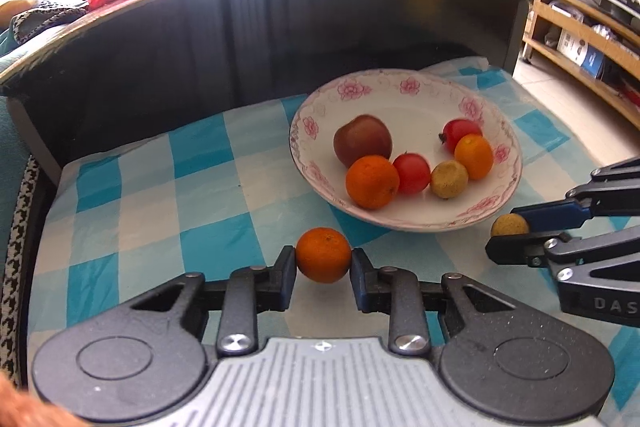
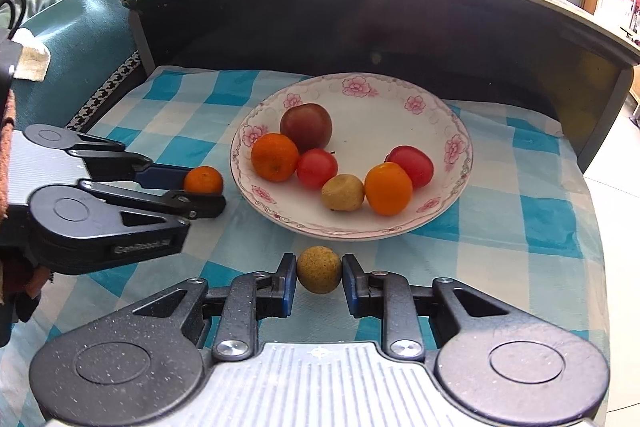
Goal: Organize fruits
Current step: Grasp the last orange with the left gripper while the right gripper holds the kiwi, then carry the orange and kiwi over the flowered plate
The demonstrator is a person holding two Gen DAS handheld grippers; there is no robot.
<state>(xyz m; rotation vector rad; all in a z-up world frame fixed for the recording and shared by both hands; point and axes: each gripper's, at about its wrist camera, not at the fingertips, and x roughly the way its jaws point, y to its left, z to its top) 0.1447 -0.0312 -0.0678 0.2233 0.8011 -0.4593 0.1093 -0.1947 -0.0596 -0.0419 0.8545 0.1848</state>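
**Both tools grip fruit beside the plate**

The left tool (image 1: 323, 263) clamps a small orange (image 1: 323, 255) at the plate's (image 1: 404, 223) seven o'clock. At five o'clock, the right tool (image 2: 319, 273) pinches a yellow-green fruit (image 2: 319, 269). Six fruits lie on the plate, on the checked cloth (image 1: 160, 195).

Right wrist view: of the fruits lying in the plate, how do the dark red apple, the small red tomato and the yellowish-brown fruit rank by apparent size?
1. Dark red apple, clearly largest.
2. Small red tomato and yellowish-brown fruit: near alike, too close to rank.
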